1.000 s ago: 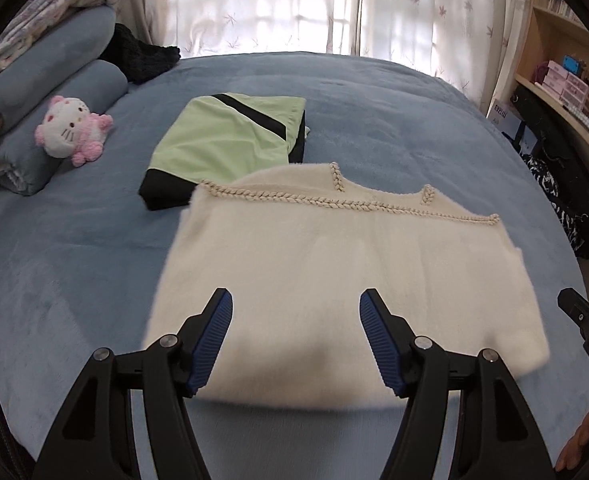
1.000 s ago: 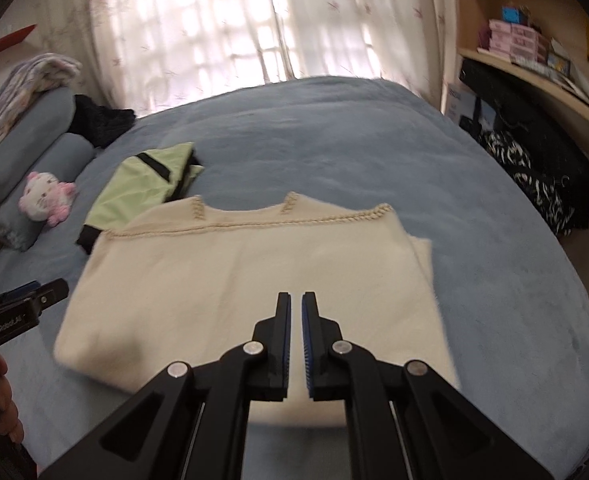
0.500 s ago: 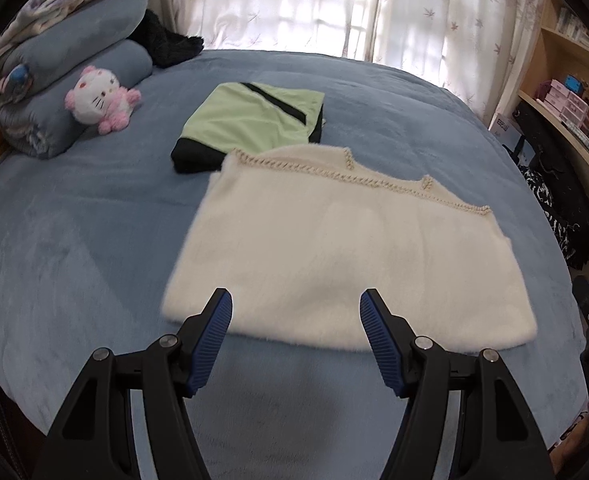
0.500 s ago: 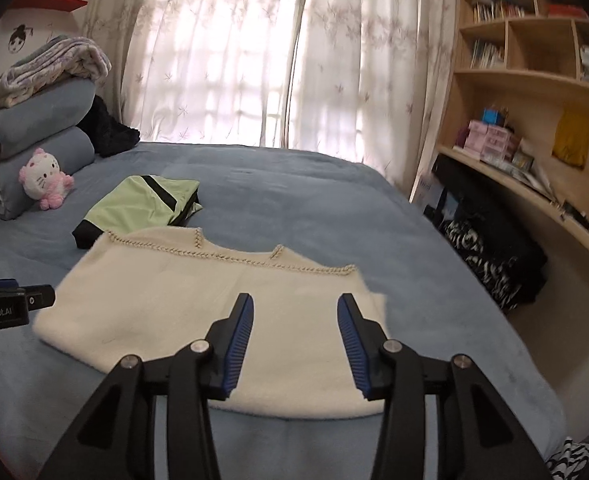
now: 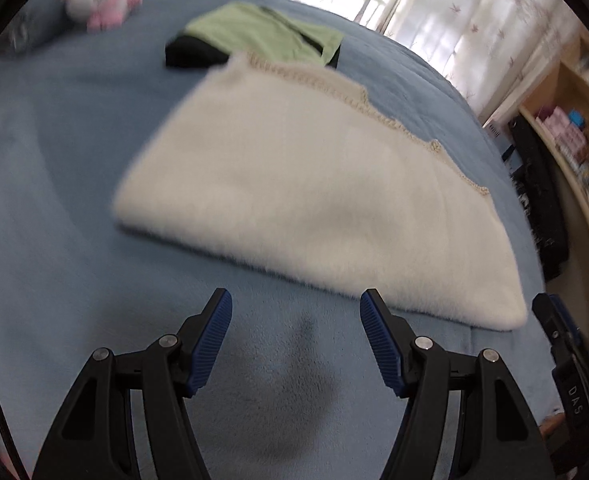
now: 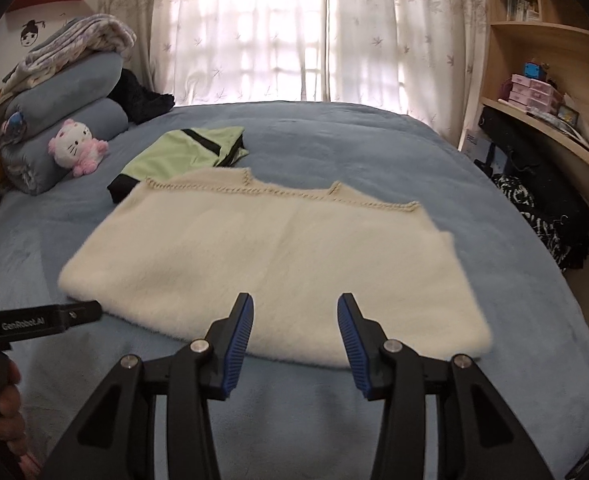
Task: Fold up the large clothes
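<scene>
Because the white sweater at mid-frame on the bed looks soft and light, we would pinch its near hem; left gripper and right gripper fingers stand released, holding nothing.

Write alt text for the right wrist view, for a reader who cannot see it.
A cream sweater lies folded flat on a blue bed, and the right hand-held gripper hangs open over its near edge, holding nothing. A folded green and black garment lies just behind the sweater, with a pink plush toy against rolled bedding at the left and curtained windows beyond.
</scene>
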`<state>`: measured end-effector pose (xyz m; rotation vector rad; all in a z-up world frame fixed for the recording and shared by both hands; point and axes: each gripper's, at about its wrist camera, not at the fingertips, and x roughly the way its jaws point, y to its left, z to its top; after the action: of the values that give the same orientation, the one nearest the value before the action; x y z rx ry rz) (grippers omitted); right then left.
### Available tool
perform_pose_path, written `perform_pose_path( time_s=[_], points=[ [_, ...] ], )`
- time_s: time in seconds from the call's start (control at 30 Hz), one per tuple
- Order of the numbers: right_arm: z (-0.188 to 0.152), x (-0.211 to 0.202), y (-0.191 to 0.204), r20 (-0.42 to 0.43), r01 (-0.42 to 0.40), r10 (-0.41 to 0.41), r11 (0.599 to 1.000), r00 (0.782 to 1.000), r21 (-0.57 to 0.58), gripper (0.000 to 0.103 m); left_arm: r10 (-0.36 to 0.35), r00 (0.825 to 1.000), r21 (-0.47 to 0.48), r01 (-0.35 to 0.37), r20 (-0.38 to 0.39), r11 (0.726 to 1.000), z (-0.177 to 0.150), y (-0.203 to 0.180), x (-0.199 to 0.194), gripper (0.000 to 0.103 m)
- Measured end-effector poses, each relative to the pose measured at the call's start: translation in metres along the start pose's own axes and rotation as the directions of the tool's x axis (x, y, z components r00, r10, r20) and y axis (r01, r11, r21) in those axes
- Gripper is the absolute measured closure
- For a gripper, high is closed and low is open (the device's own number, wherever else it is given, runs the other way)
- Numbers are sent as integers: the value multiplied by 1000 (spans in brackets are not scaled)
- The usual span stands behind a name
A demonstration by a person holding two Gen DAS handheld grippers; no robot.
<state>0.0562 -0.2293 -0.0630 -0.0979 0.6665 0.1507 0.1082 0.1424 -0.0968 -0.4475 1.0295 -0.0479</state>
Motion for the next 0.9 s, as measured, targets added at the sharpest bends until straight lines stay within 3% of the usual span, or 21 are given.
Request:
perform_pose_path(
  time_s=[0.23,0.4,0.57,0.63,0.7,0.77,0.9],
  points=[
    [-9,33,8,-36,-27,27,999,999,20,59,-70,997,-138,74,30,988,6,33,50,38],
    [-7,58,11,-36,-43,43,999,998,25,60,-74,994,-167,87,83,982,31,38,73,38],
    [6,88,17,-45,-67,68,998,997,21,86,-83,983,-190,114,162,975,60,42,92,35],
    [12,102,20,-49,-77,78,997,996,26,91,-71,979,-223,114,192,968,71,43,96,42],
    [19,117,25,-60,-94,95,995,994,24,96,-48,974,-240,103,222,965,78,42,94,64],
    [21,130,31,-82,-114,116,993,990,20,96,-12,965,-216,71,263,974,82,35,89,78],
    [12,152,44,-121,-107,103,994,987,-29,97,78,926,-46,-66,368,997,81,-12,61,82]
  ],
)
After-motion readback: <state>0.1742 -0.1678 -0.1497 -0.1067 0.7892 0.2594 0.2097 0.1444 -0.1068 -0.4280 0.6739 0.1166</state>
